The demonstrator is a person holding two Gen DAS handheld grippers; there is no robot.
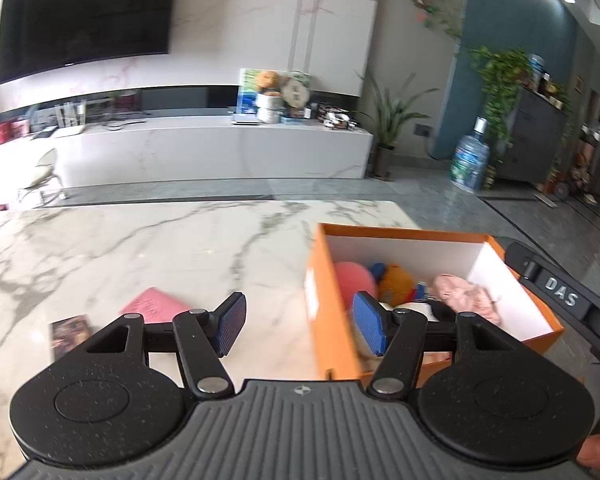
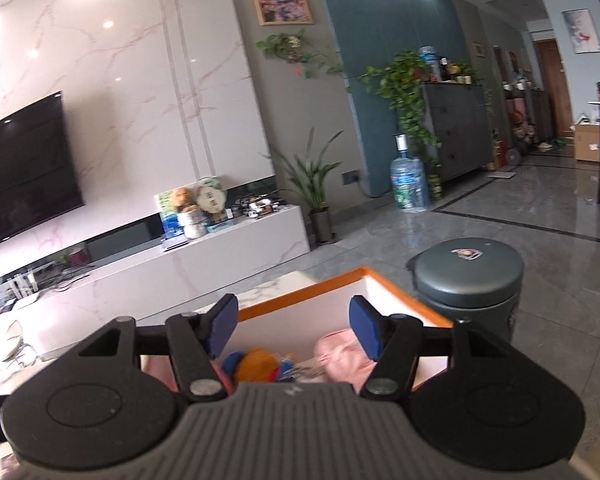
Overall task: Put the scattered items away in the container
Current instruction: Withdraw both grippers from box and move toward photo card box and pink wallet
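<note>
An orange box (image 1: 332, 344) with white inside stands on the marble table (image 1: 140, 248) at the right. It holds a pink ball (image 1: 354, 280), an orange plush toy (image 1: 396, 284) and a pink cloth (image 1: 466, 294). My left gripper (image 1: 300, 326) is open and empty above the box's left wall. A pink booklet (image 1: 154, 304) and a dark card (image 1: 70, 332) lie on the table to its left. My right gripper (image 2: 292, 330) is open and empty above the box (image 2: 300, 304), over the plush toy (image 2: 258, 364) and the pink cloth (image 2: 340, 356).
The other gripper's black body (image 1: 560, 296) is at the box's right side. A dark round bin (image 2: 468, 280) stands on the floor beyond the box. A white TV bench (image 1: 220, 148) and a water jug (image 1: 470, 160) are farther off.
</note>
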